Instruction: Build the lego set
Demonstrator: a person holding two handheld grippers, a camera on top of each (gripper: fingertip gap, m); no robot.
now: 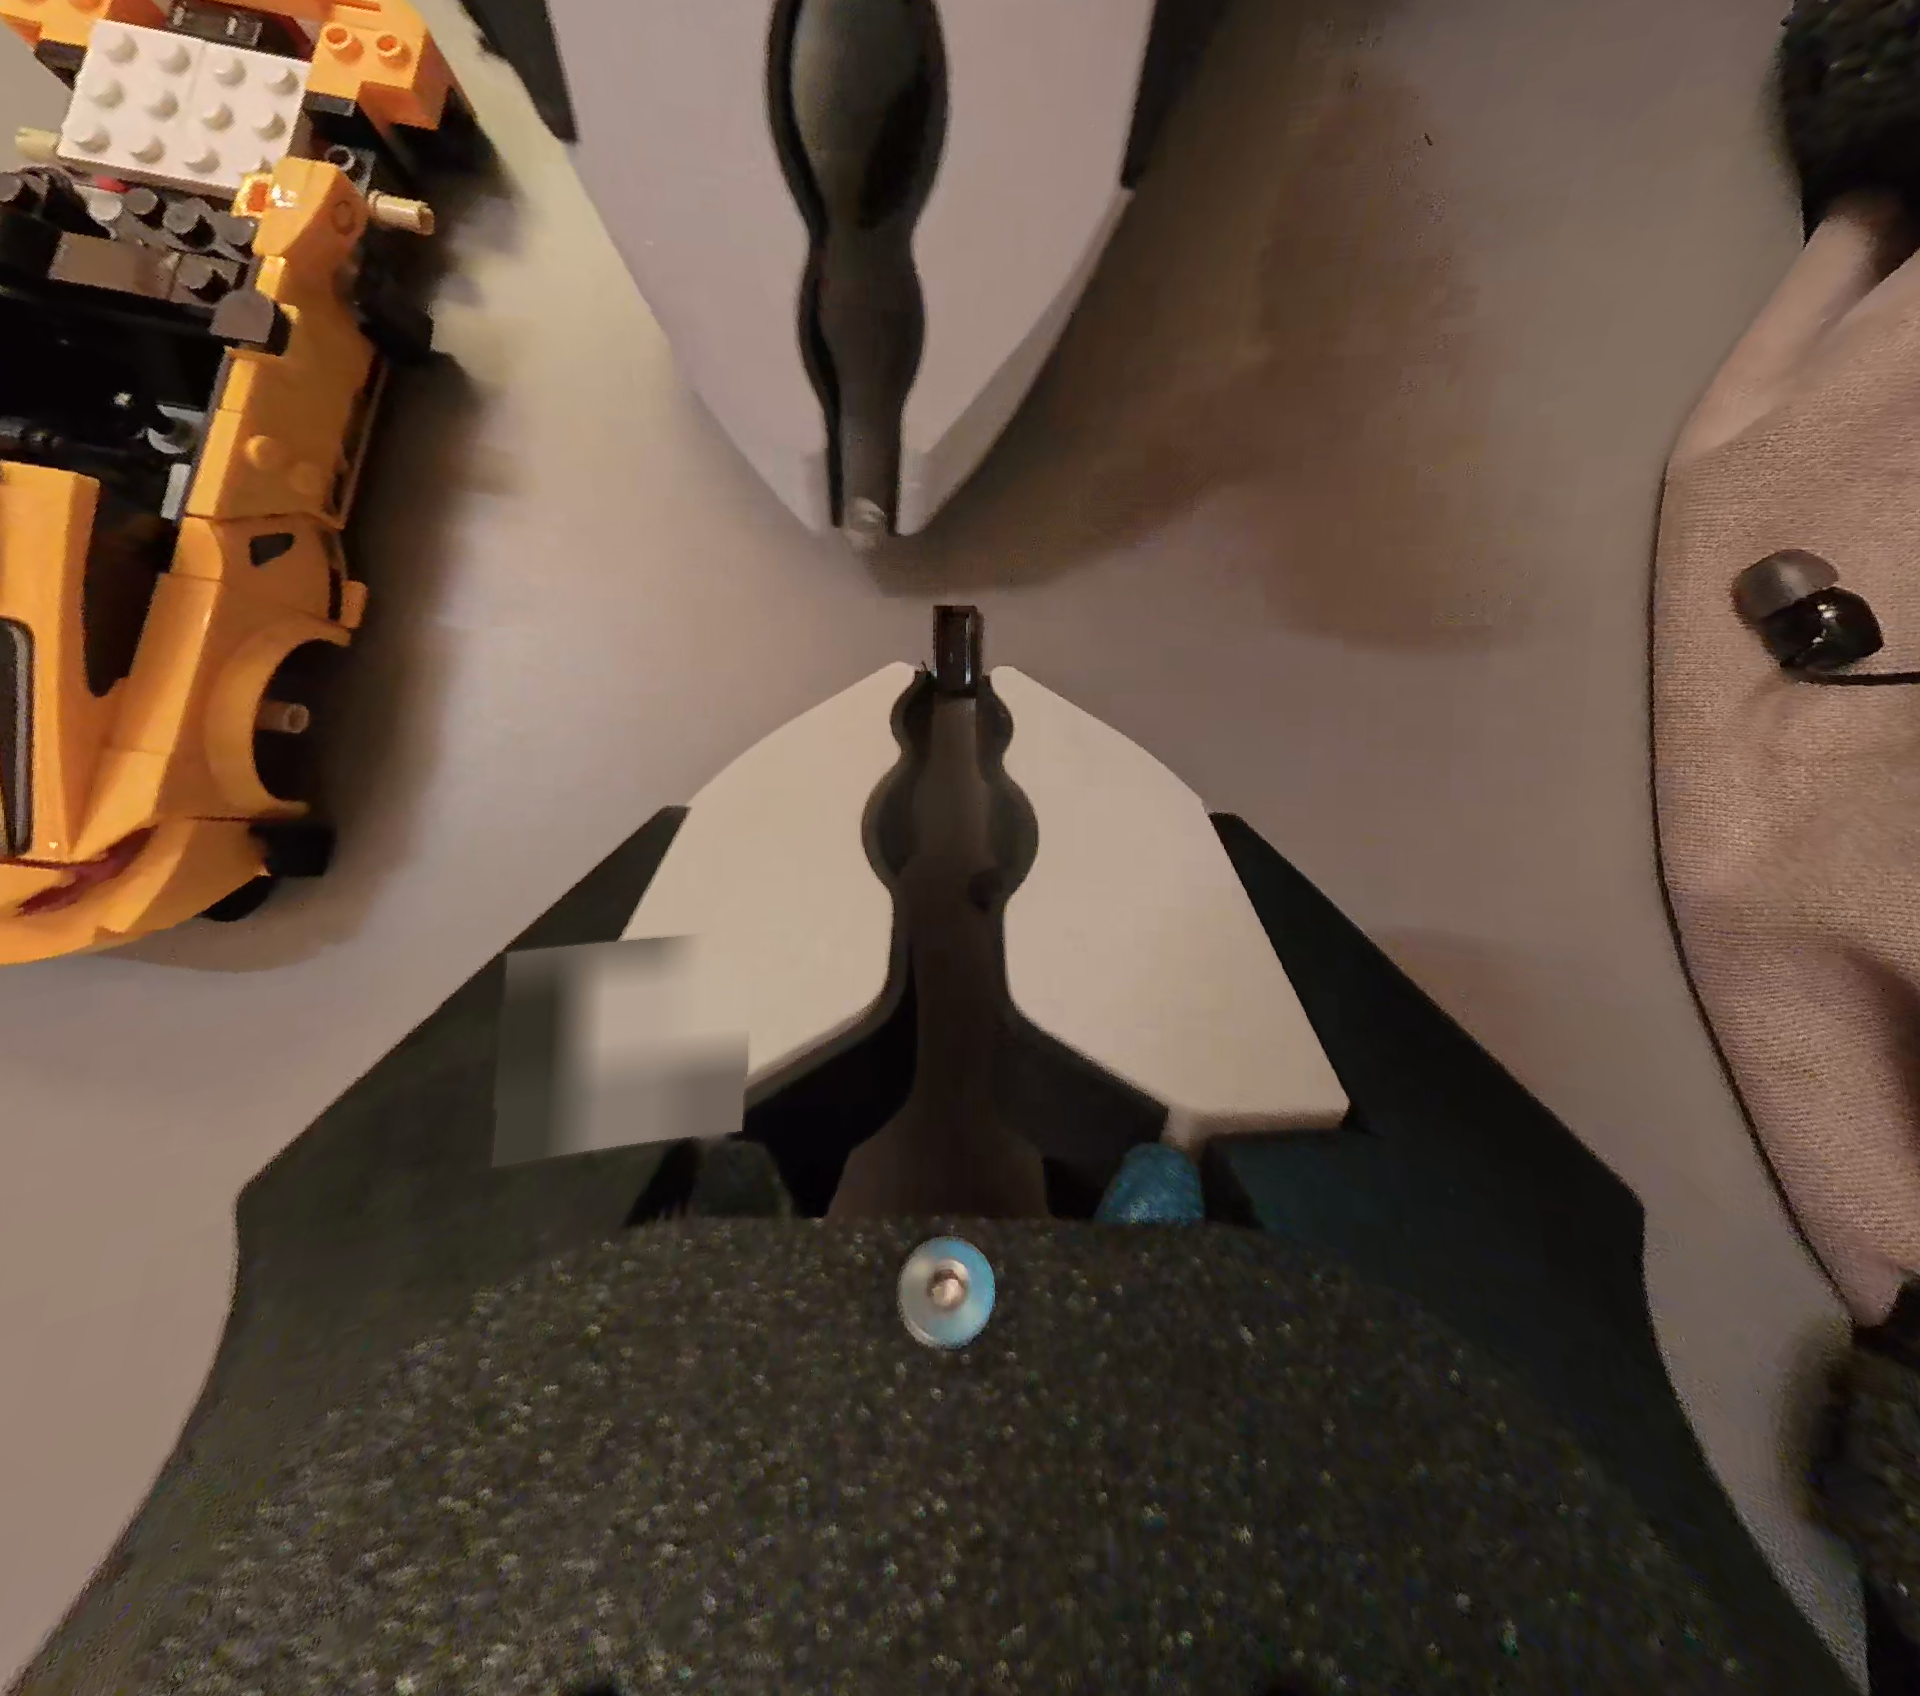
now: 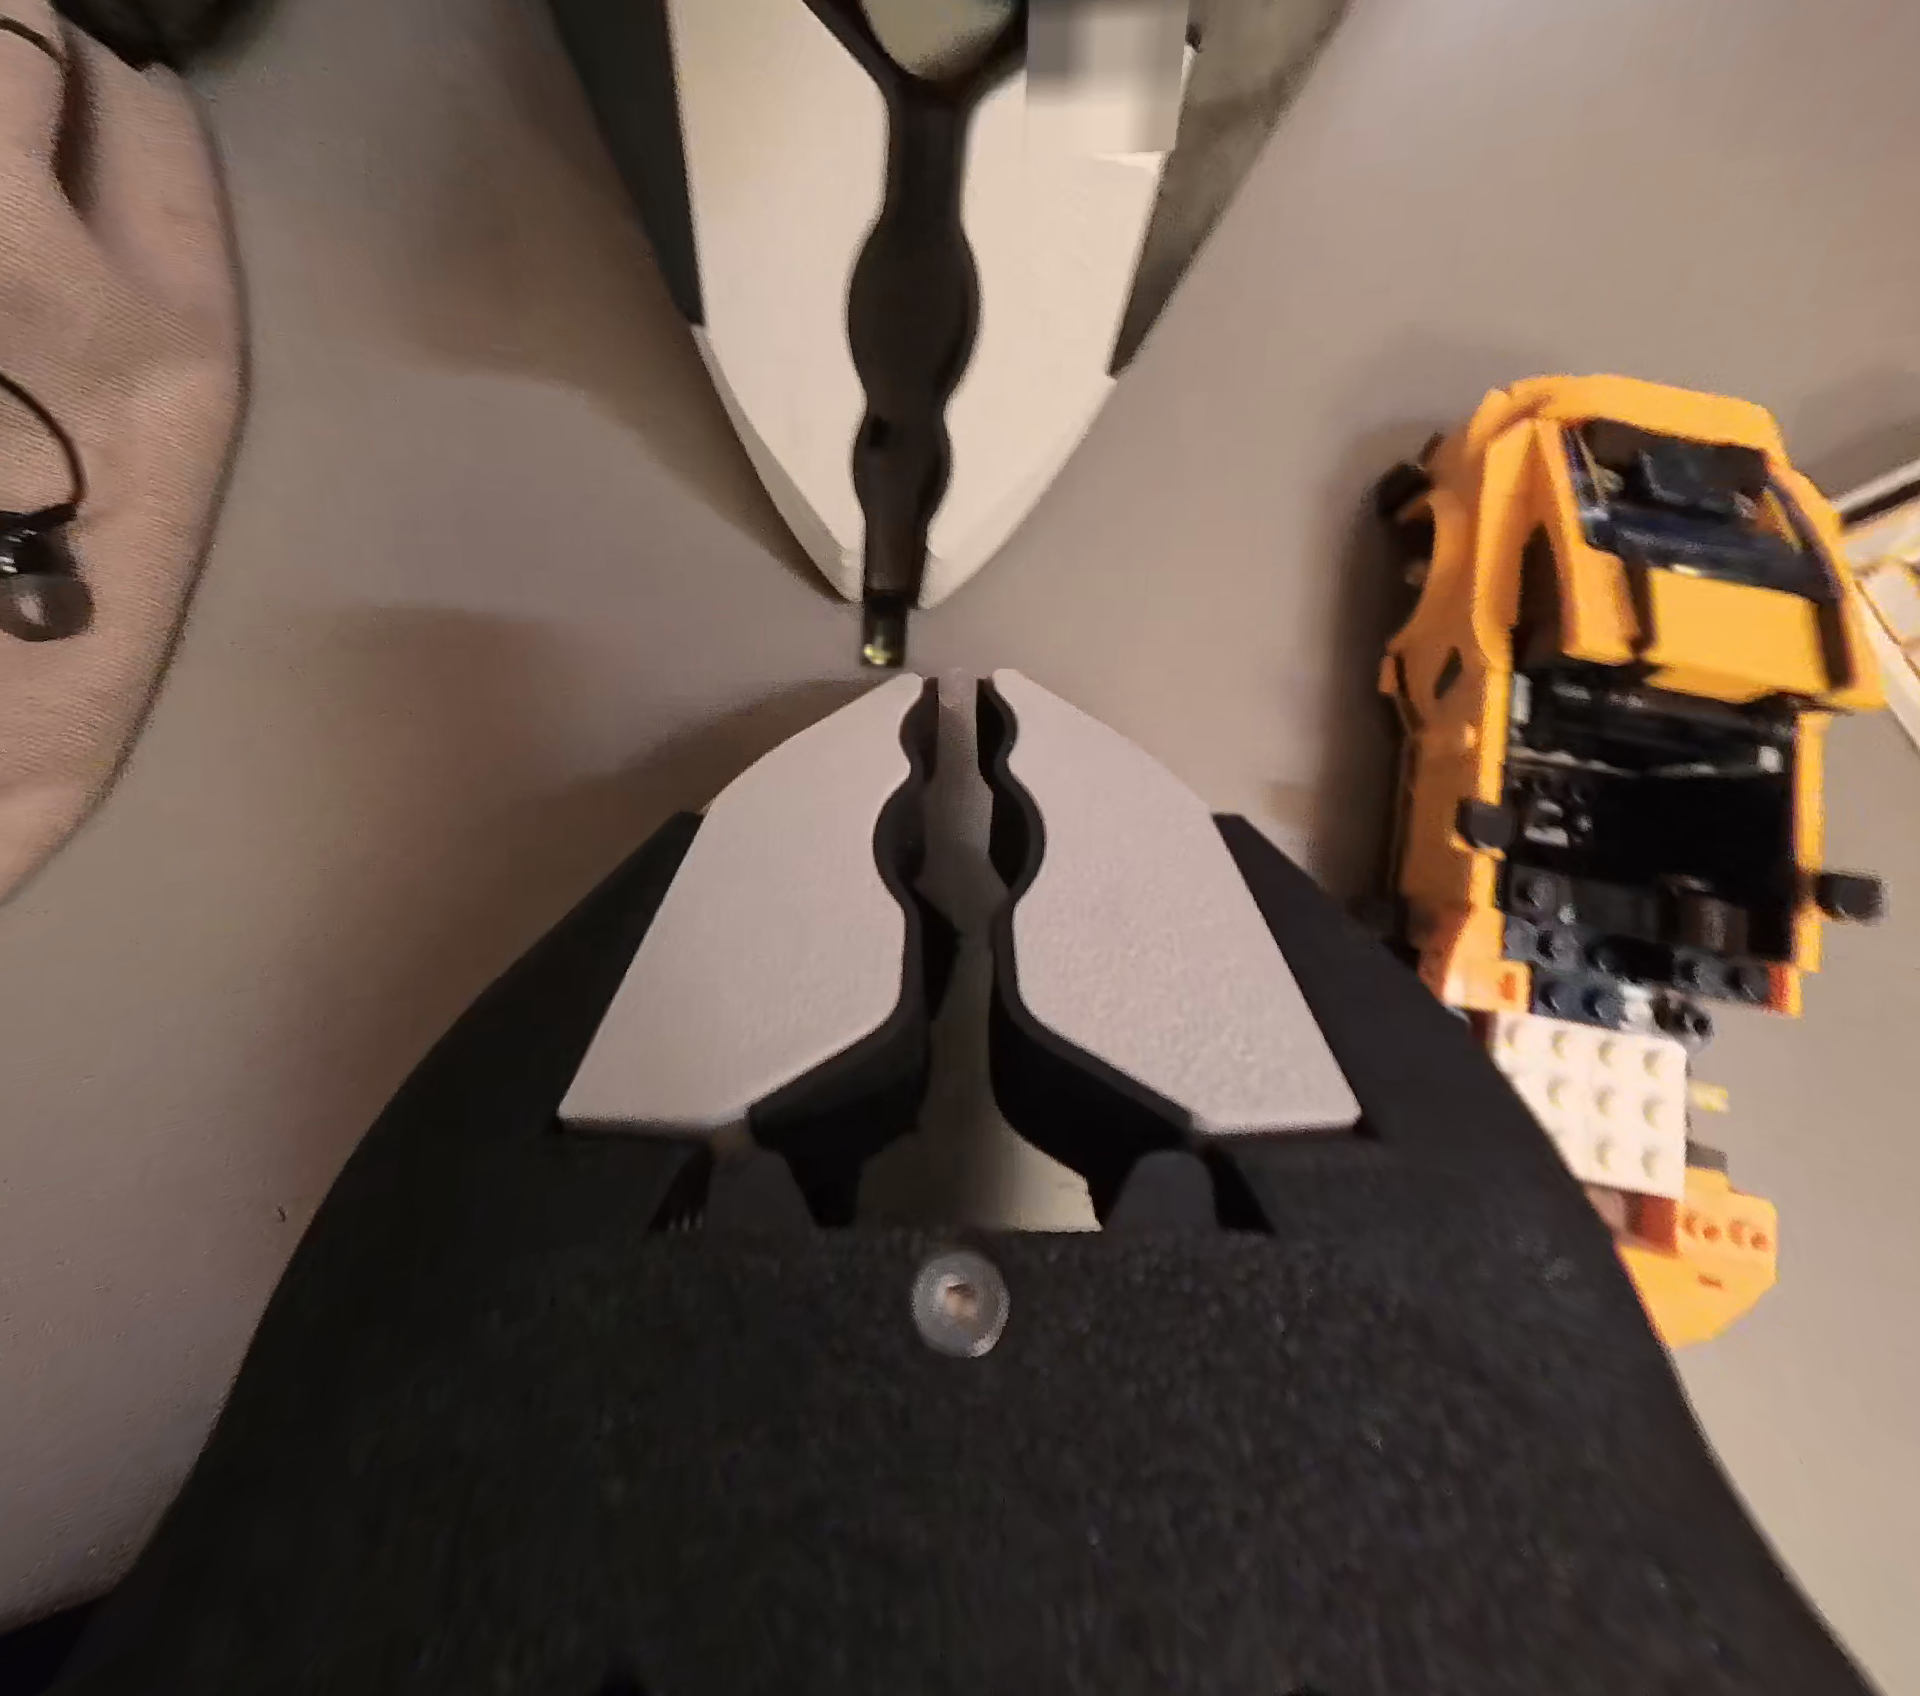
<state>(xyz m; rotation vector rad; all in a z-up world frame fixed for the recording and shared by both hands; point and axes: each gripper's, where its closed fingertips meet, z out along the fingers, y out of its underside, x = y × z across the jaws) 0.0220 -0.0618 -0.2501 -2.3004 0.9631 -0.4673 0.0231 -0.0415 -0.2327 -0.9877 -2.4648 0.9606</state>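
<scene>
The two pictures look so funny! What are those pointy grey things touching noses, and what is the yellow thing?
Those pointy grey things are two claws that a person holds, one in each hand. Each claw has a camera looking along its two fingers, so each picture shows its own claw at the bottom and the other one facing it at the top. The left claw pinches a tiny black lego piece. The right claw is a little open and holds nothing. The yellow thing is a half-built lego car lying on the grey table. A beige cloth with small black pieces on it lies at the side.
</scene>
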